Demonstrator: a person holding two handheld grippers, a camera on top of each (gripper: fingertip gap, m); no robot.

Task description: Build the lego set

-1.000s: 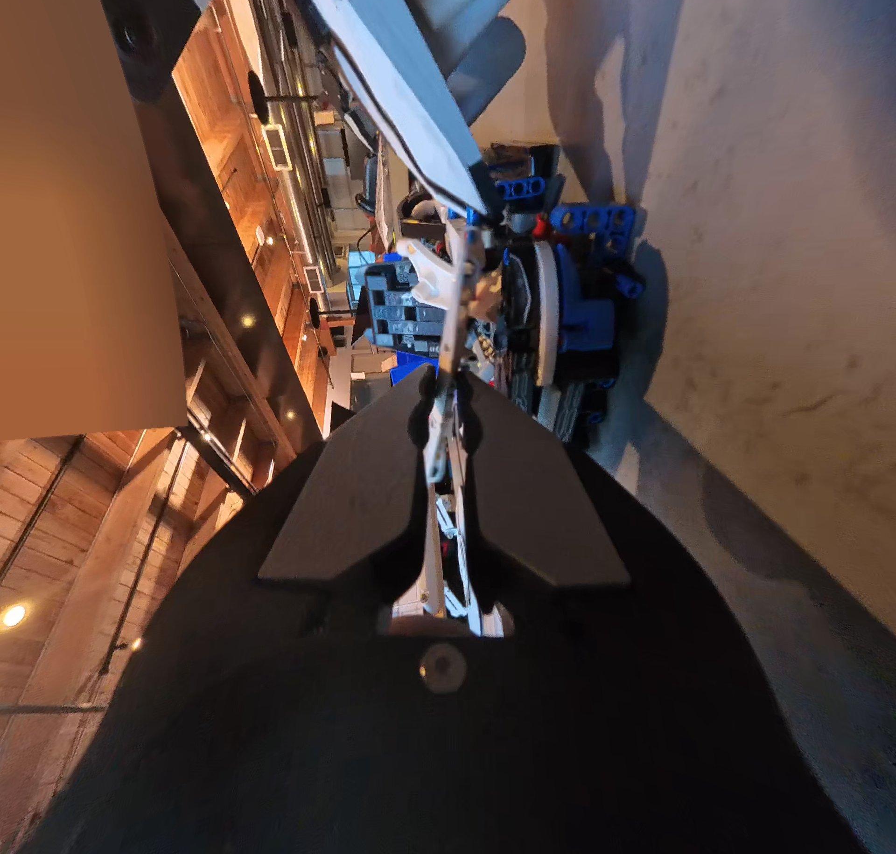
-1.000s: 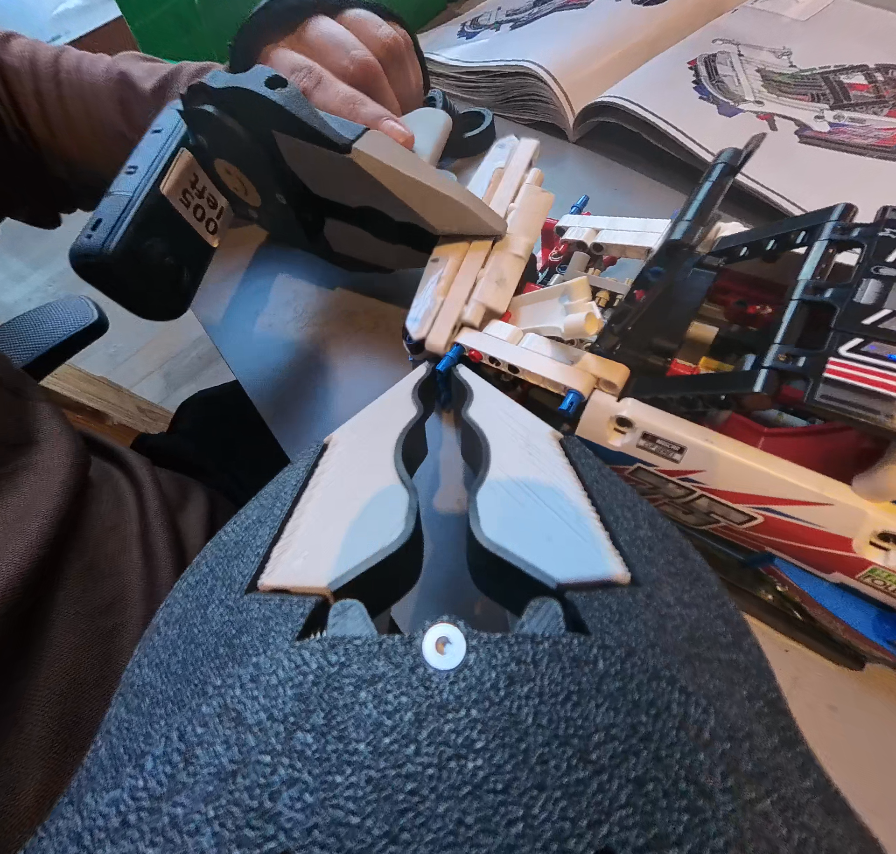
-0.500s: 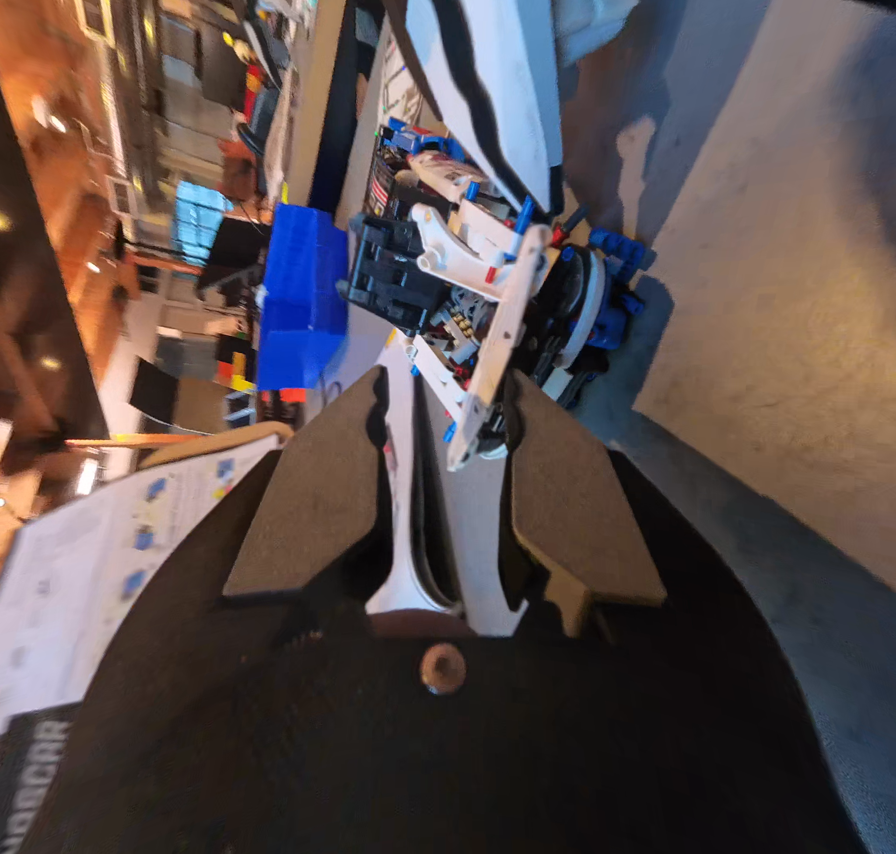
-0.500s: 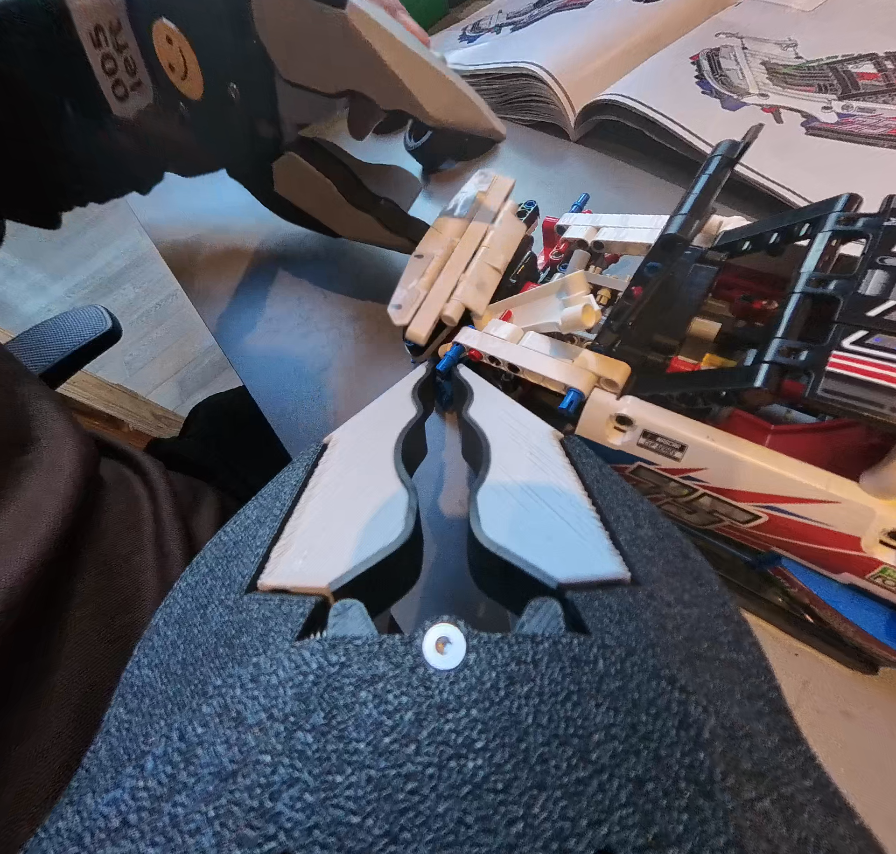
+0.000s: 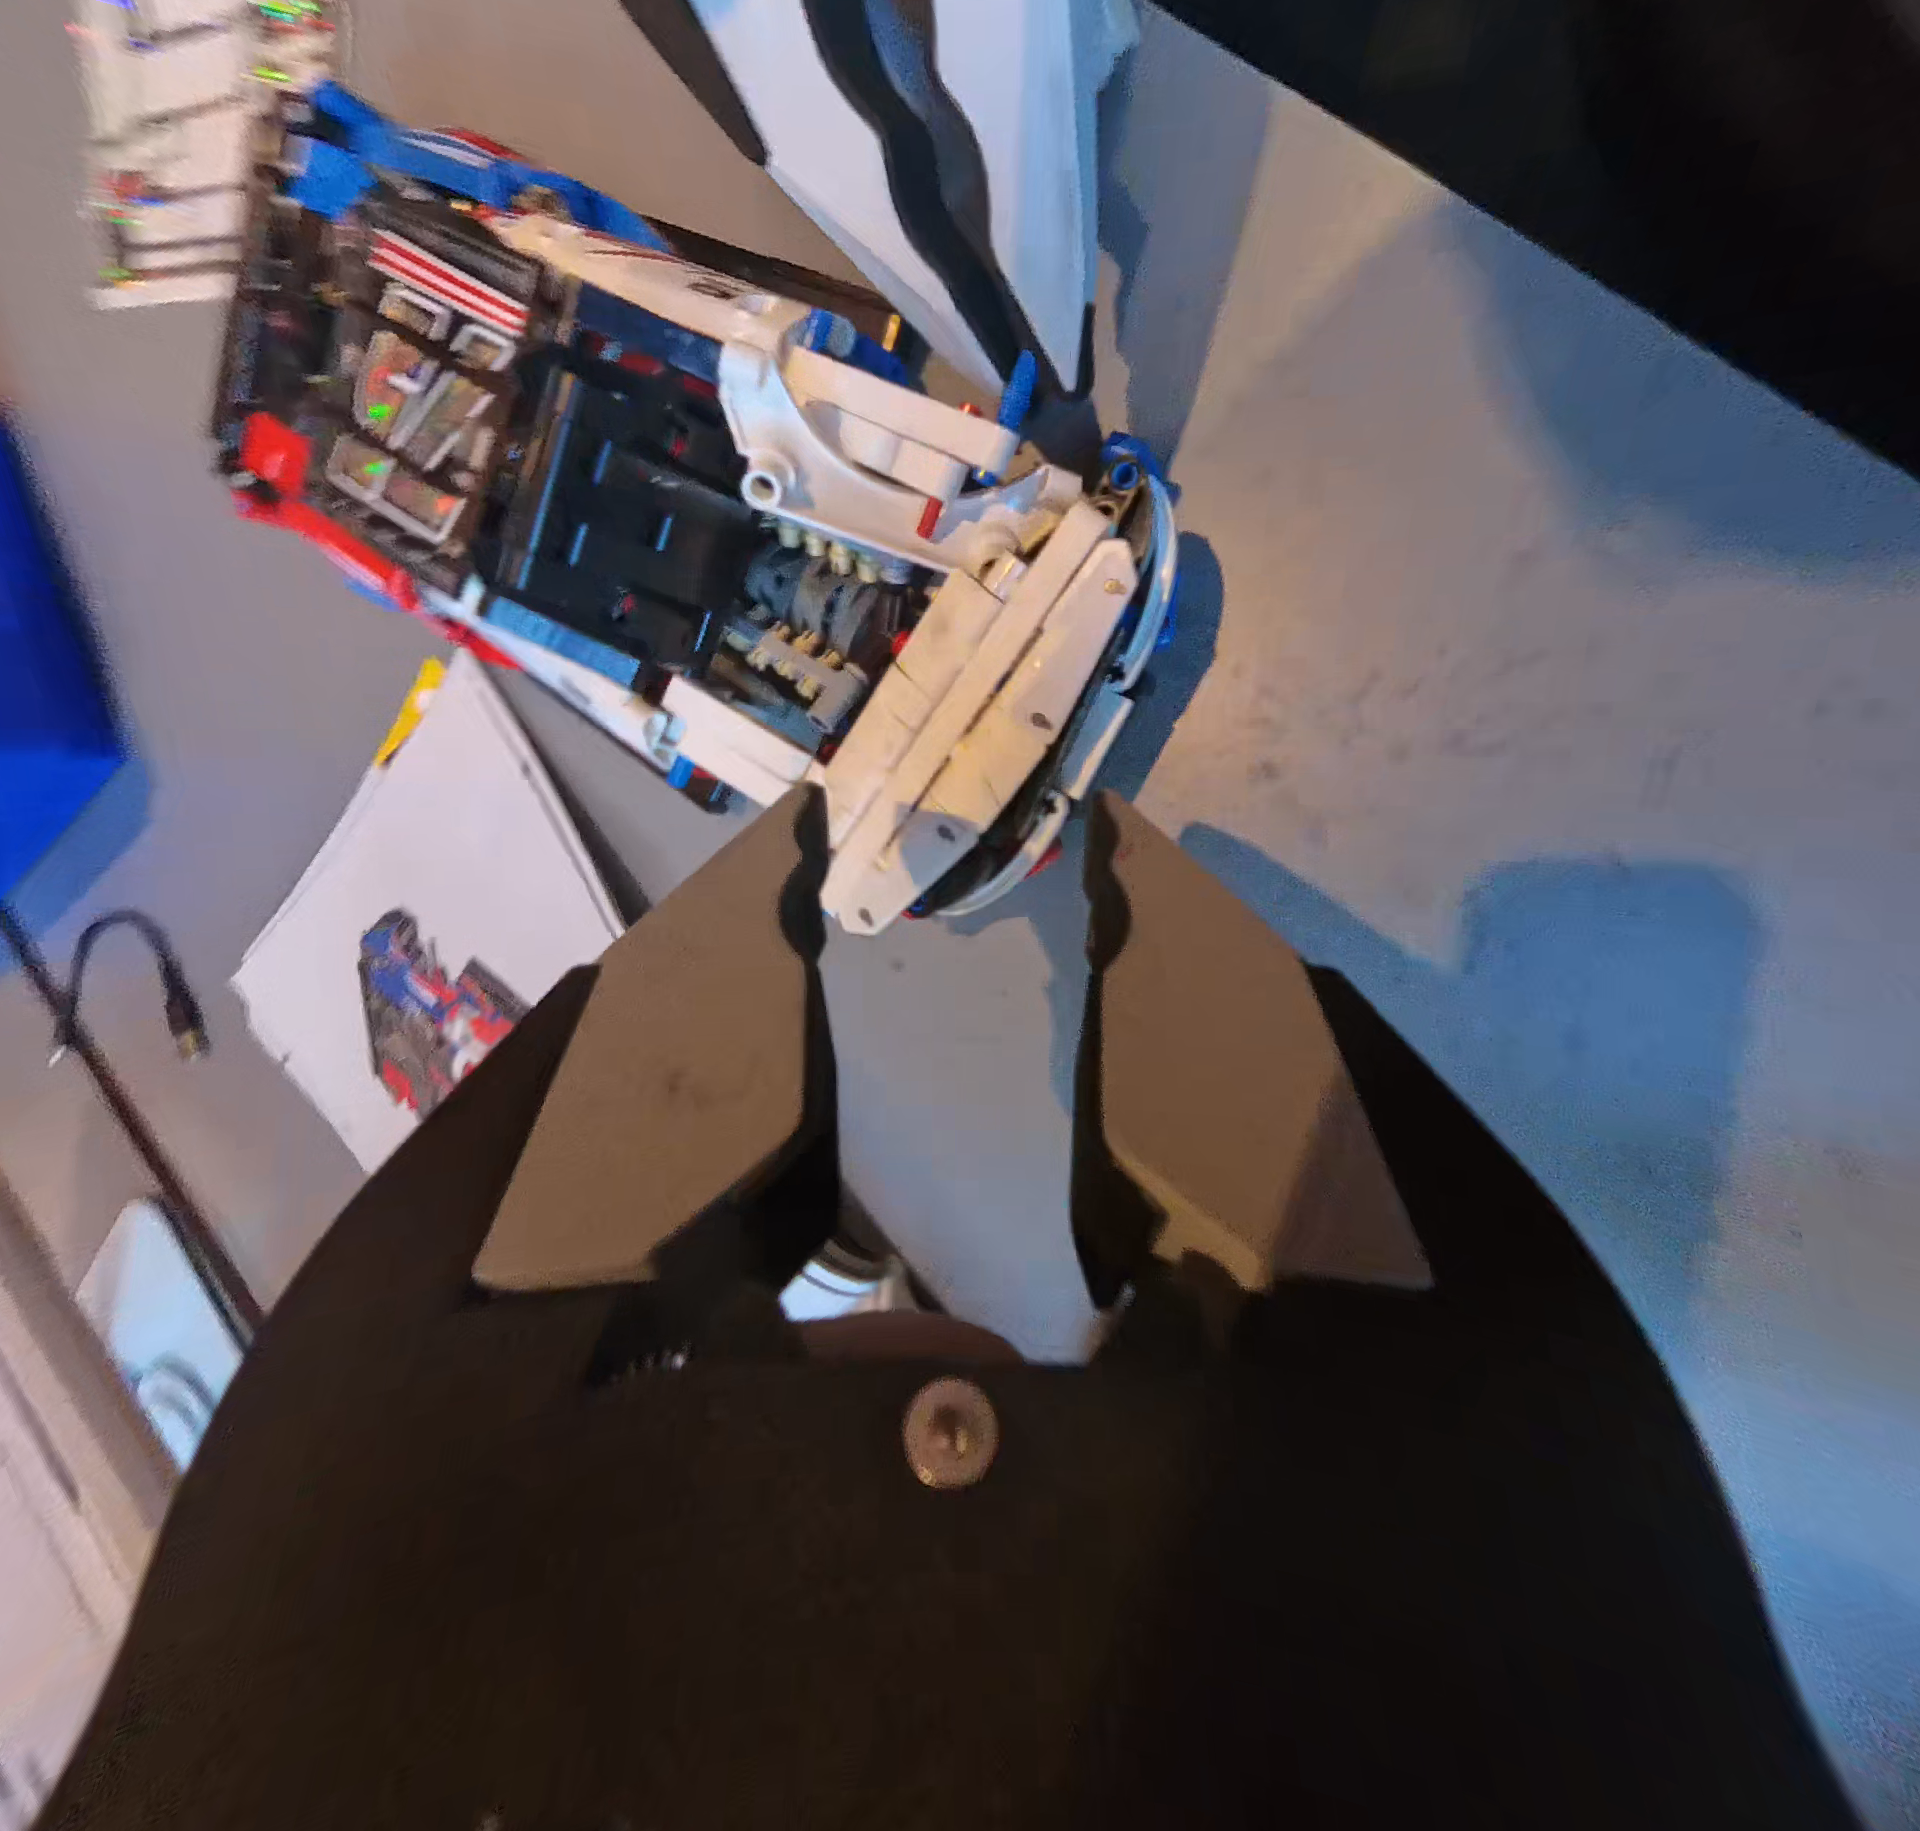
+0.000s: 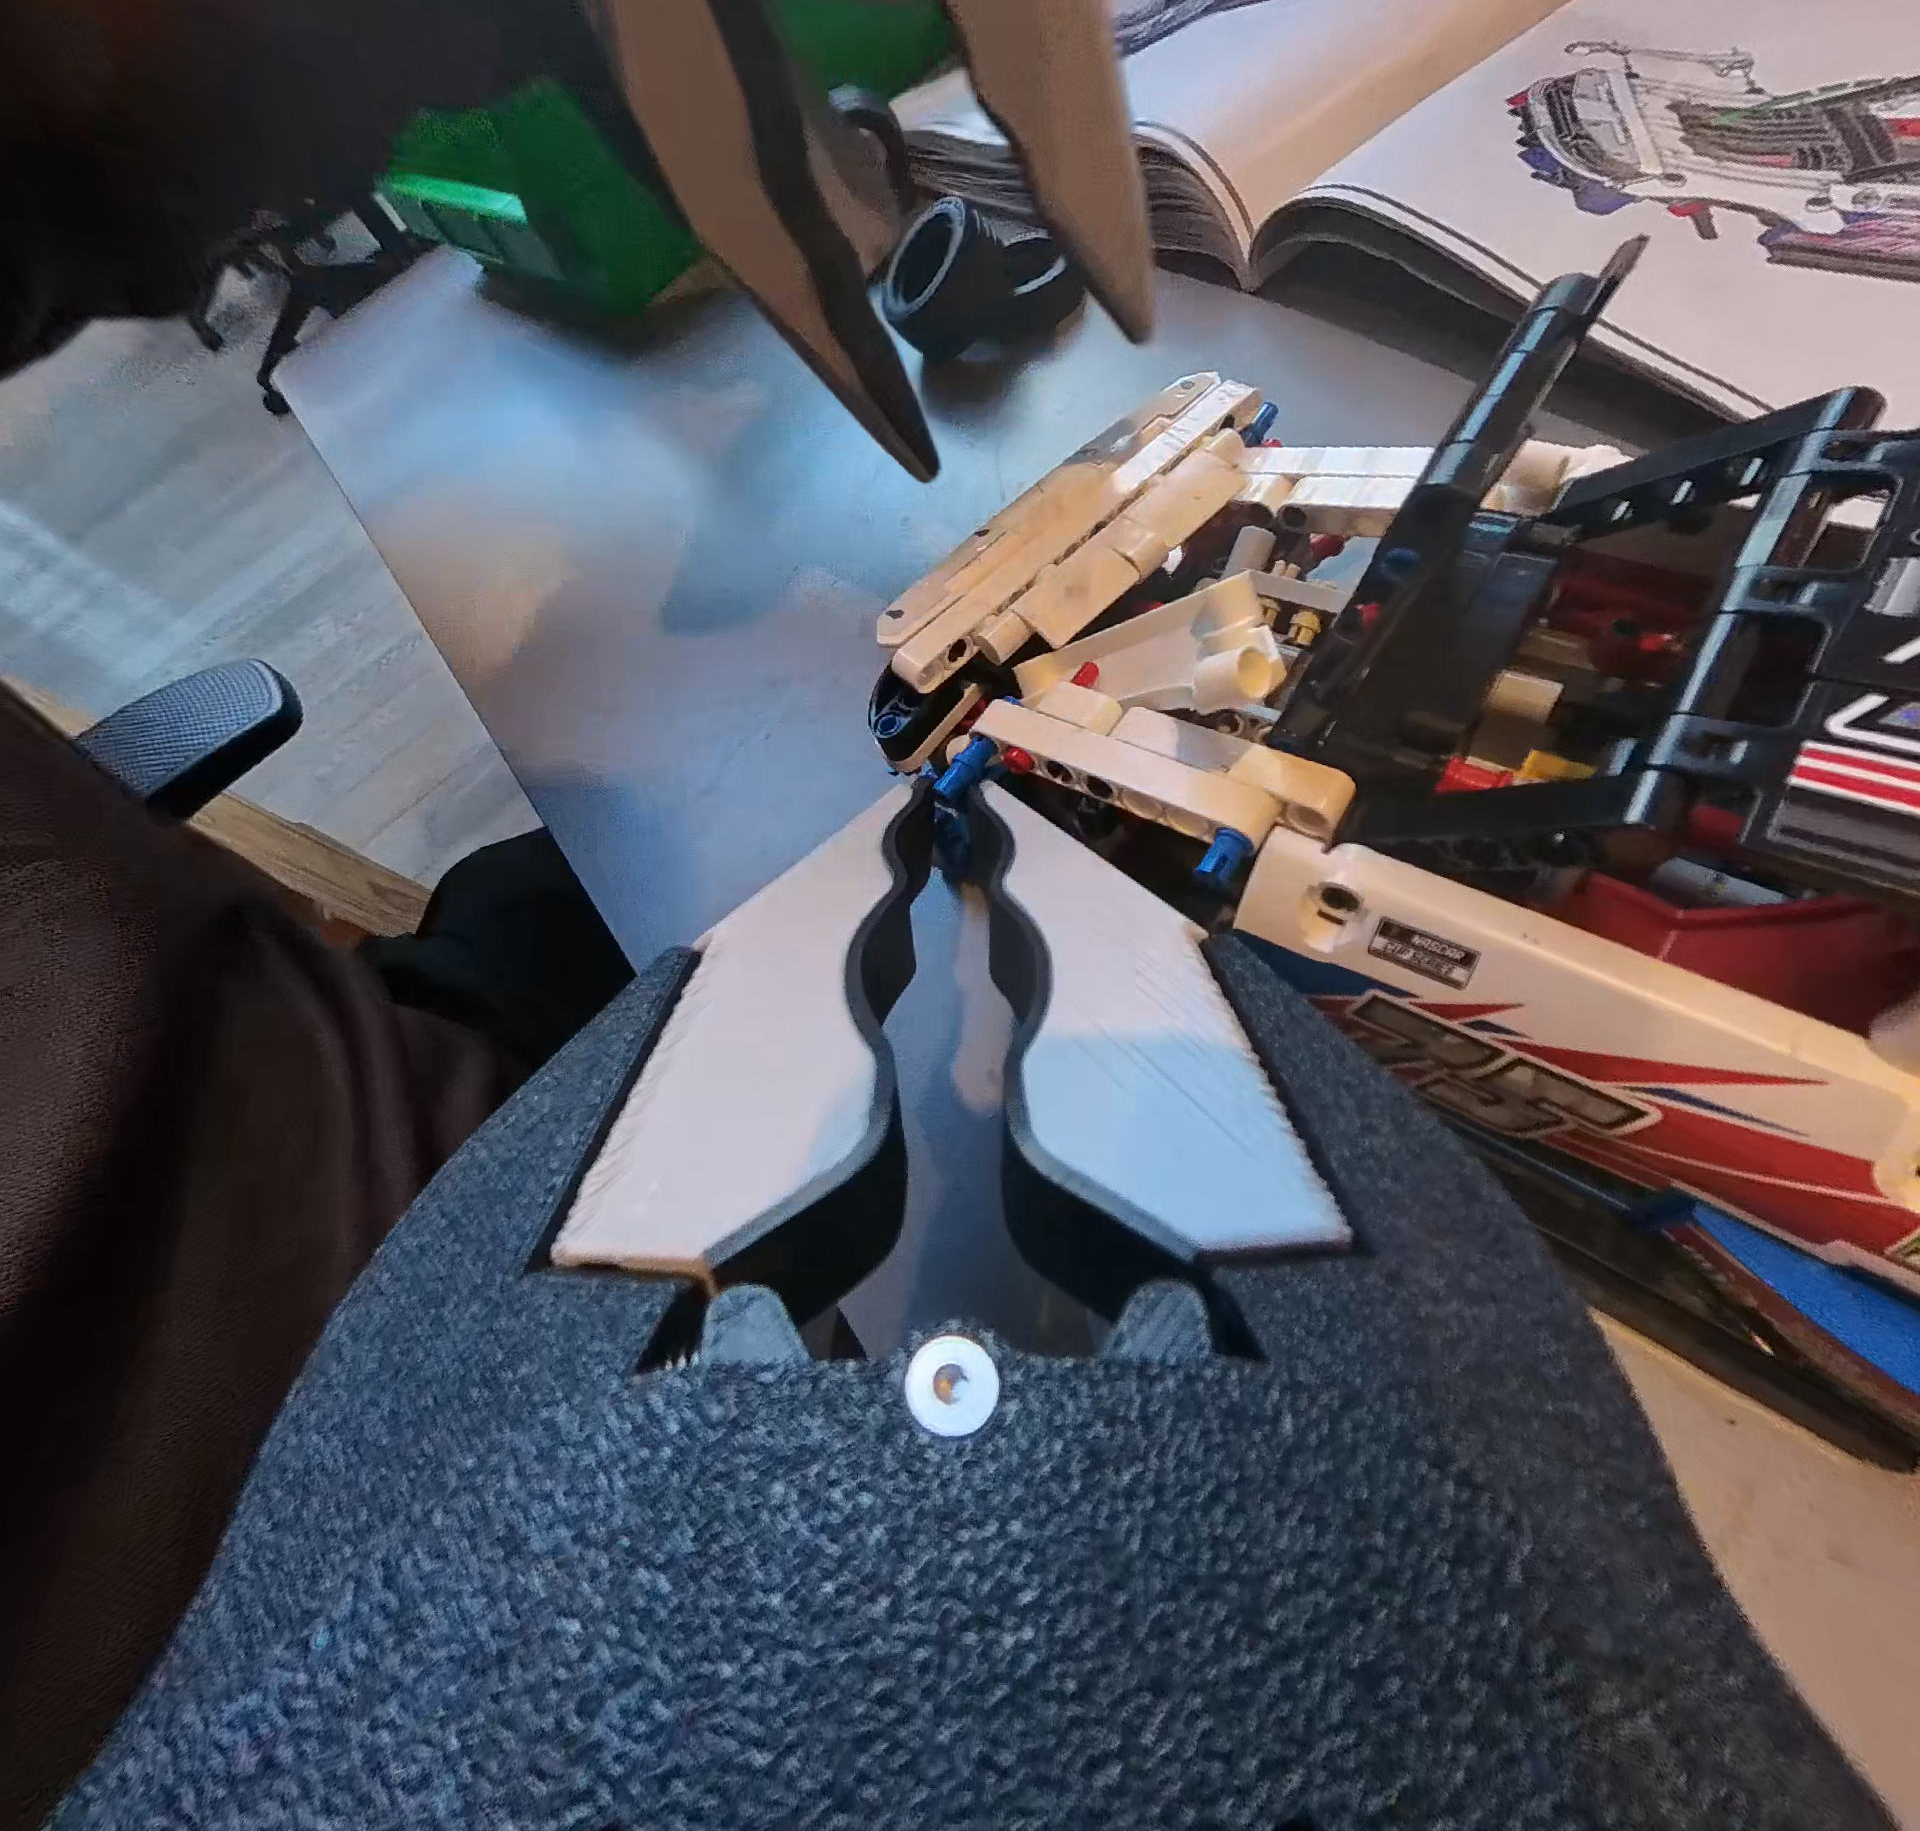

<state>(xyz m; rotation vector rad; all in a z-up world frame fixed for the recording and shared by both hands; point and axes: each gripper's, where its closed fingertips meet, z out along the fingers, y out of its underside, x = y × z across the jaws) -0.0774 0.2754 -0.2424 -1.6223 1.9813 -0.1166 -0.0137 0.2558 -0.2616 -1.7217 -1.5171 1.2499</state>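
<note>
Left wrist view: left gripper (image 5: pixel 951 846) has its fingers spread wide, holding nothing. The lego car (image 5: pixel 665 493) lies on the grey table (image 5: pixel 1455 690), nose toward the tips; its white hood panel (image 5: pixel 987 711) sits just ahead of the gap, the lower corner reaching between the tips, contact unclear. Open instruction booklet (image 5: pixel 436 950) off to the left finger's side. Right gripper (image 5: pixel 1039 389) comes in from beyond the car, tips at a blue pin.

Right wrist view: right gripper (image 6: pixel 956 815) is closed down, tips pinching a small blue pin (image 6: pixel 961 773) at the car's front corner. Car body (image 6: pixel 1455 846) runs away to the right of the tips. Left gripper (image 6: pixel 1029 399) hangs open above and beyond the hood panel (image 6: pixel 1070 545). A black tyre (image 6: pixel 966 275) and a green bin (image 6: pixel 540 192) lie farther off.

Handling, as judged: rigid plastic, light, smooth, so slippery under hard pads. Hood panel looks hinged and loosely tilted; likely to swing or pop off if squeezed at its edge. Better hold: the stiff white side beam or black frame.
</note>
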